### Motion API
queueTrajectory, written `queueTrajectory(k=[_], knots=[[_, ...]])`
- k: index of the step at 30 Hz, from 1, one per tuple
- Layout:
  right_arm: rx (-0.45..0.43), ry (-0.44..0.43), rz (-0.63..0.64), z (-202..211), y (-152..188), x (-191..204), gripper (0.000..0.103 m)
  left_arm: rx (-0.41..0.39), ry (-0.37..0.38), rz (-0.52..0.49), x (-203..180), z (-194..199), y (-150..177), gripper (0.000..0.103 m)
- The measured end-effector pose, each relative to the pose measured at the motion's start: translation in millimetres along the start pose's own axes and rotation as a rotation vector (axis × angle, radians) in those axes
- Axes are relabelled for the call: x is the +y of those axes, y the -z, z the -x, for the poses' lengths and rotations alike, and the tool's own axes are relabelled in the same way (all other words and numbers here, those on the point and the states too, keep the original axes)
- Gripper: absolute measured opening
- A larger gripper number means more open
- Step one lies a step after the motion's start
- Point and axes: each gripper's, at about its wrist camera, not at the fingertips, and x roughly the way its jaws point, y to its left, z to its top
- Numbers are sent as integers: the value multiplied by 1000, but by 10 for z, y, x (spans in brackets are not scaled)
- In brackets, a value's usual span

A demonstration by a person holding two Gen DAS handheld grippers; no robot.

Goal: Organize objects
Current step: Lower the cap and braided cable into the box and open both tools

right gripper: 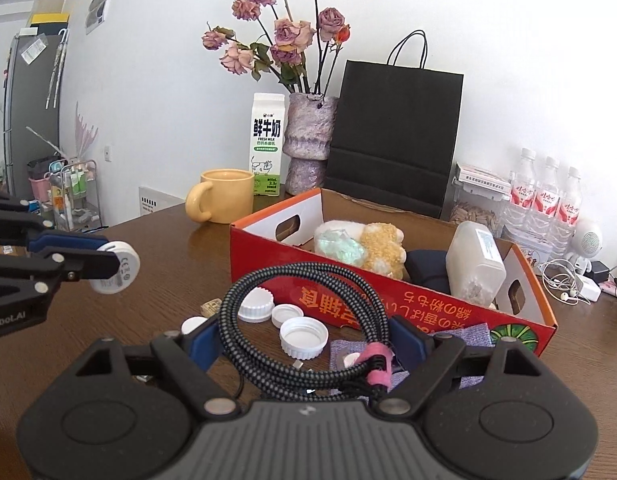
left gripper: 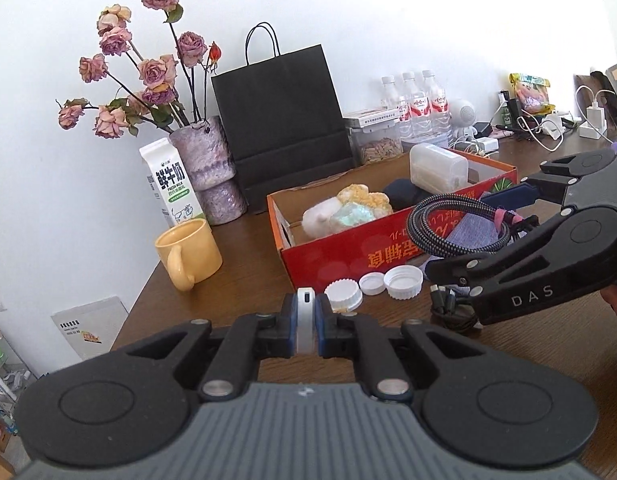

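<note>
Two claws loaded — left claw [left gripper: 306,318] clamps white charger [left gripper: 306,312] | right claw [right gripper: 304,344] spread, gripping braided cable coil [right gripper: 304,312] | next — lower both into red box [right gripper: 388,304].

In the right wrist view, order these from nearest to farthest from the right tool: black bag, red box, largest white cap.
1. Largest white cap, on the table just ahead of the right tool.
2. Red box, behind the cap.
3. Black bag, against the wall.

I read "FRESH MILK" on the carton [right gripper: 267,145], "DAS" on the right gripper [left gripper: 504,208], "Robot.AI" on the left gripper [right gripper: 120,266], and a CE mark on the white charger [right gripper: 118,267] it grips.
</note>
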Motion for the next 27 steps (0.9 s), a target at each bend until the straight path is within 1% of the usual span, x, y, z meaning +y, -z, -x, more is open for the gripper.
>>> queueTrajectory(k=[7,14,20,27], knots=[[-55,21,-19,97,-114,-165,86,-41,5,7,-61,-99,-258,10],[-89,48,-40,-6,-247,-390,86,-62,10,46,-55,-405,-580,10],[-107,73,-65,-248,-416,-645,86,-74,22,73,-103,-823,-861,10],[-105,69,-49,-710,-612,-826,86,-61,18,134,-70,-1390,-1068,10]])
